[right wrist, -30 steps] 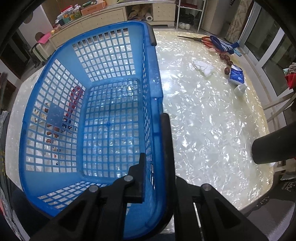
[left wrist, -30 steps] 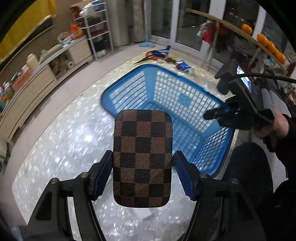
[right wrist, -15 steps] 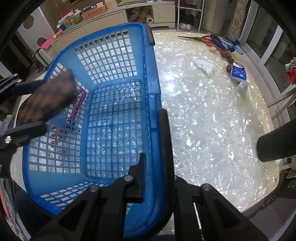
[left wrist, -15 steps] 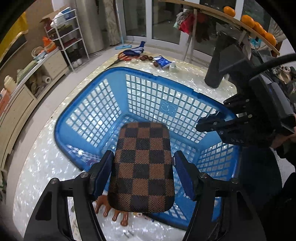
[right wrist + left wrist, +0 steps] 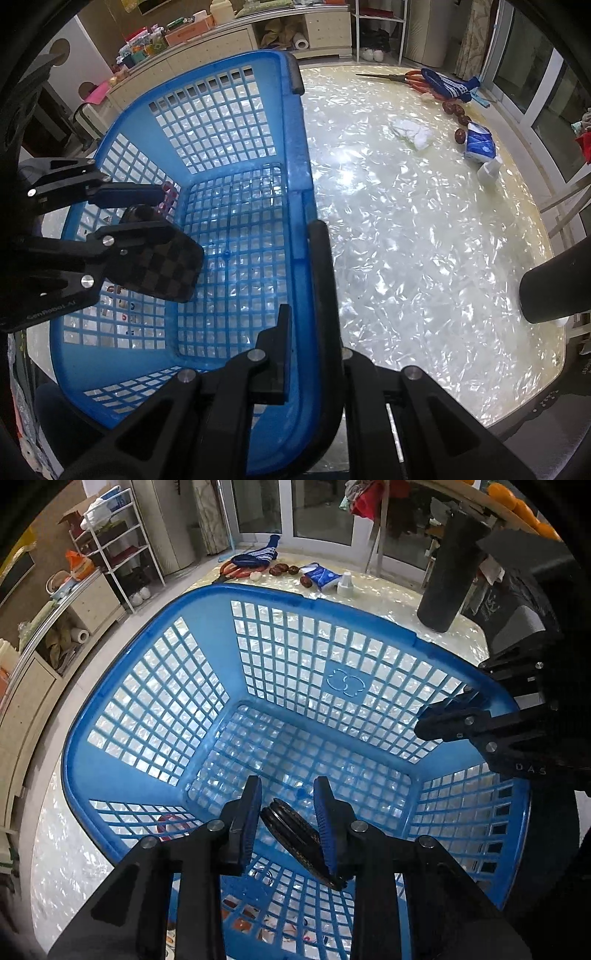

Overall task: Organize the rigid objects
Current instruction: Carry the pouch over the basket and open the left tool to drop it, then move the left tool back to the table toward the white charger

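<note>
A blue plastic basket (image 5: 192,635) stands on the pearly table; it also shows in the right wrist view (image 5: 229,85). My left gripper (image 5: 288,812) is inside the basket with its jaws open. The brown checkered case (image 5: 299,842) hangs tilted between them, leaning on the right finger; in the right wrist view the case (image 5: 162,266) sits by the left gripper (image 5: 140,218), above the basket floor. My right gripper (image 5: 303,295) is shut on the basket's near rim, and shows in the left wrist view (image 5: 447,720) too.
Red scissors (image 5: 417,79), a blue striped sock (image 5: 447,86), dates (image 5: 456,110), a blue tissue pack (image 5: 480,144), a white cup (image 5: 487,171) and a crumpled tissue (image 5: 412,133) lie at the table's far side. A black cylinder (image 5: 448,576) stands near the basket. Cabinets (image 5: 229,33) line the wall.
My left gripper carried the checkered case over the basket rim and down inside, then opened; the case has turned edge-on and slipped loose. The right gripper kept hold of the rim.
</note>
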